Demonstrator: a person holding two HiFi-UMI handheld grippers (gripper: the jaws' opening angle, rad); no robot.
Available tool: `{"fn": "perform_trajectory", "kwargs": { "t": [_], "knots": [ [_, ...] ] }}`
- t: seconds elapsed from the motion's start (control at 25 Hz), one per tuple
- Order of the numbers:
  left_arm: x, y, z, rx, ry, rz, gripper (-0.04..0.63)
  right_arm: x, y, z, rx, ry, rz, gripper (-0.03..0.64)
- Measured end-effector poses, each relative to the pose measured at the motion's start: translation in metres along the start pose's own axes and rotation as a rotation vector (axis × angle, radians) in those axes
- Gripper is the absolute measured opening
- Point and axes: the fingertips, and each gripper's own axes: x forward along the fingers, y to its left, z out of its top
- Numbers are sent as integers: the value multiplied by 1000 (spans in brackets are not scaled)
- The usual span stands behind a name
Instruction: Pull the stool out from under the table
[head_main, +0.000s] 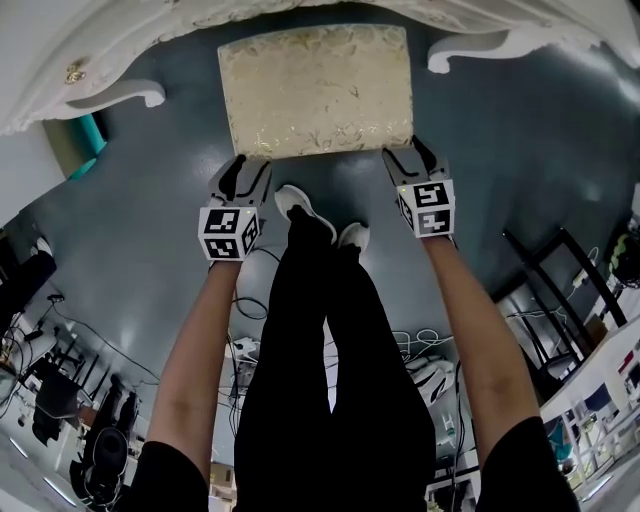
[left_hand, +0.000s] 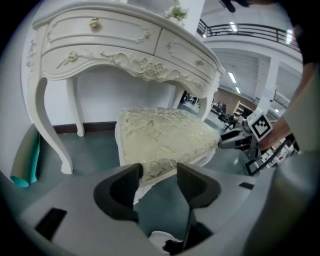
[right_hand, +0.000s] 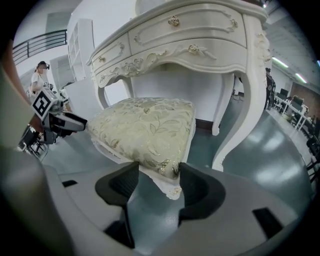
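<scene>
The stool (head_main: 315, 90), with a cream-and-gold floral cushion, stands on the dark floor with its far edge under the white carved table (head_main: 90, 95). My left gripper (head_main: 250, 160) is at the stool's near left corner. In the left gripper view that corner of the stool (left_hand: 165, 137) lies between the jaws of the left gripper (left_hand: 159, 172), with floor showing beside the right pad, so it is open. My right gripper (head_main: 408, 148) is at the near right corner. There the right gripper (right_hand: 159, 172) has both pads against the cushion corner of the stool (right_hand: 142, 125).
The person's black-clad legs and white shoes (head_main: 310, 215) stand just behind the stool. A curved table leg (right_hand: 240, 125) rises right of the stool, and another table leg (left_hand: 47, 125) to its left. A teal roll (head_main: 85, 140) leans at the left. Cables (head_main: 250, 300) and a black frame (head_main: 560, 270) lie behind.
</scene>
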Motion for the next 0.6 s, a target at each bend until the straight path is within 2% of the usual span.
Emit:
{"fn": "perform_trajectory", "kwargs": {
  "t": [0.08, 0.36, 0.6],
  "knots": [
    [1, -5, 0, 20, -7, -11, 249, 1, 0, 1, 3, -6, -1, 258],
    [1, -5, 0, 41, -12, 11, 262, 5, -5, 2, -13, -2, 10, 299],
    [0, -3, 3, 31, -22, 36, 262, 4, -4, 5, -26, 1, 62, 299]
  ]
}}
